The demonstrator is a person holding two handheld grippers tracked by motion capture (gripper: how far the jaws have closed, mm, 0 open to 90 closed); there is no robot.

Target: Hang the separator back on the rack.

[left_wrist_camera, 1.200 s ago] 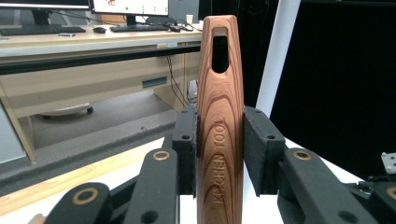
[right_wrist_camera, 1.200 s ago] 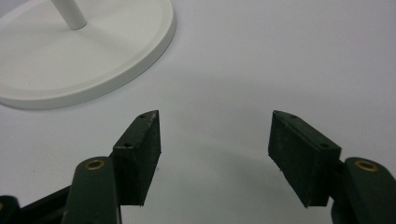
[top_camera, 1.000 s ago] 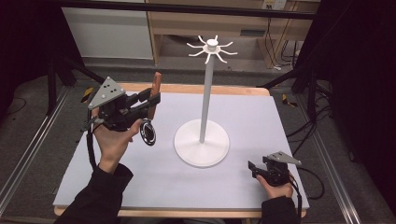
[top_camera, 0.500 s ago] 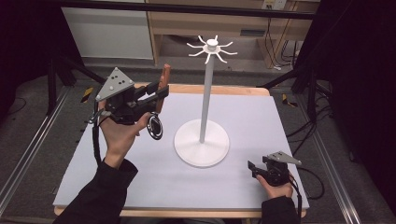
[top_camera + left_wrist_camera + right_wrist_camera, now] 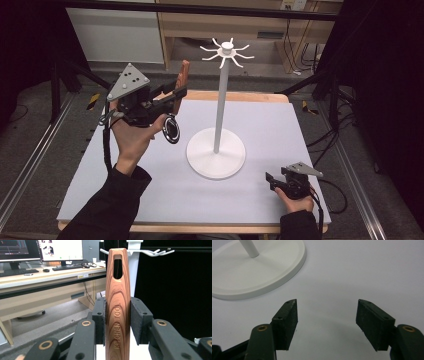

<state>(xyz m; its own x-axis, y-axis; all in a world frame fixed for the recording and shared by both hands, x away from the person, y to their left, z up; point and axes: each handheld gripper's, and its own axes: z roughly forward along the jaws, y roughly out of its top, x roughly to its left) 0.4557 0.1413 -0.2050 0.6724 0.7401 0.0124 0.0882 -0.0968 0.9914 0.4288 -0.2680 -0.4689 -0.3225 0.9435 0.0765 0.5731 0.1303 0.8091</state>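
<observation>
Left gripper (image 5: 117, 322) clamped on wooden kitchen tool (image 5: 117, 302); handle upright between jaws, slotted end above. Right gripper (image 5: 327, 322) wide open, empty; white stand base (image 5: 257, 267) ahead-left.

Counter (image 5: 150, 200): I see a pale grey top with a wooden edge.
On it: white hook stand (image 5: 216, 159), round base near centre.
Right tool (image 5: 272, 180): low at the near right corner; touching or not, I cannot tell.

Left gripper (image 5: 170, 97) raised, jaws clamped tight; right gripper (image 5: 274, 181) low on its hand, jaws spread wide.
</observation>
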